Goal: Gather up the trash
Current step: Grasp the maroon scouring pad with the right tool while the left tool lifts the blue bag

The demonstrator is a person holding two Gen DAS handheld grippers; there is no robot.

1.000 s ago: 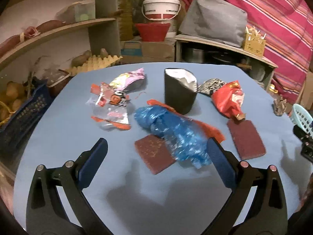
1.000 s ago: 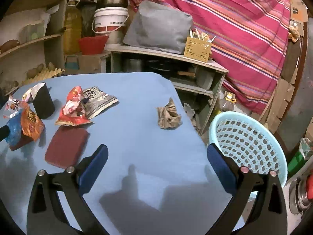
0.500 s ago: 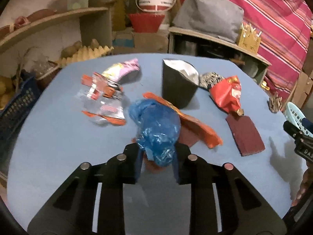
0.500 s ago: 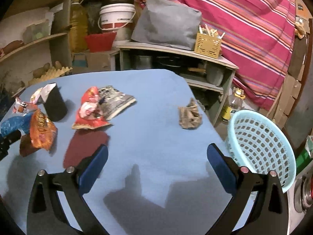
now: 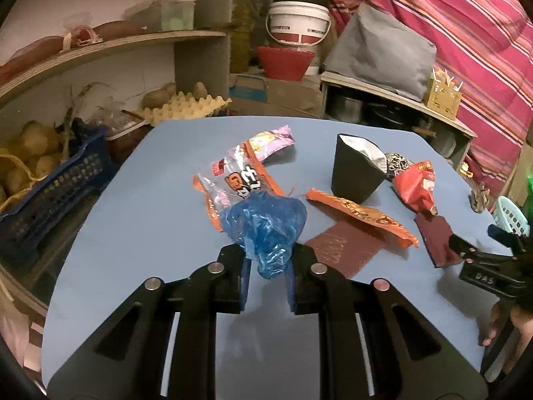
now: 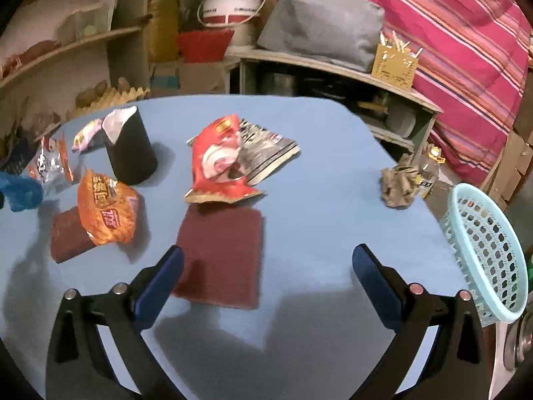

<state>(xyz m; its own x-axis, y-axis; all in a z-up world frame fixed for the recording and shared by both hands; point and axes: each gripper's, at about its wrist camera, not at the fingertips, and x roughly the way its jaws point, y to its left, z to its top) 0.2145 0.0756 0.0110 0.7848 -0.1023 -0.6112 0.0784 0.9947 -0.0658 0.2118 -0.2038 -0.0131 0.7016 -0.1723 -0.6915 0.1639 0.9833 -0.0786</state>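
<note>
left gripper (image 5: 266, 283), bottom centre: jaws closing, pads pinching blue plastic bag (image 5: 266, 230) | right gripper (image 6: 266, 283), bottom centre: fingers wide apart, nothing between, above dark red pad (image 6: 220, 253) | wrappers mid-frame on blue table (image 6: 316, 133) | basket (image 6: 489, 250), right edge.

Your left wrist cam sits close above the near edge of the blue table (image 5: 140, 233), angled down and forward toward the shelves (image 5: 110, 46). The left gripper (image 5: 266, 266) fills the bottom of its frame. Your right wrist cam looks down the same way from further right, with the basket (image 6: 483, 243) at its right edge. Both views share the black cup (image 5: 356, 173) (image 6: 130, 153), the red bag (image 5: 416, 190) (image 6: 216, 160), the orange bag (image 5: 363, 216) (image 6: 103, 213), the white bucket (image 5: 296, 23) (image 6: 230, 3) and the striped cloth (image 5: 466, 26) (image 6: 449, 33).
</note>
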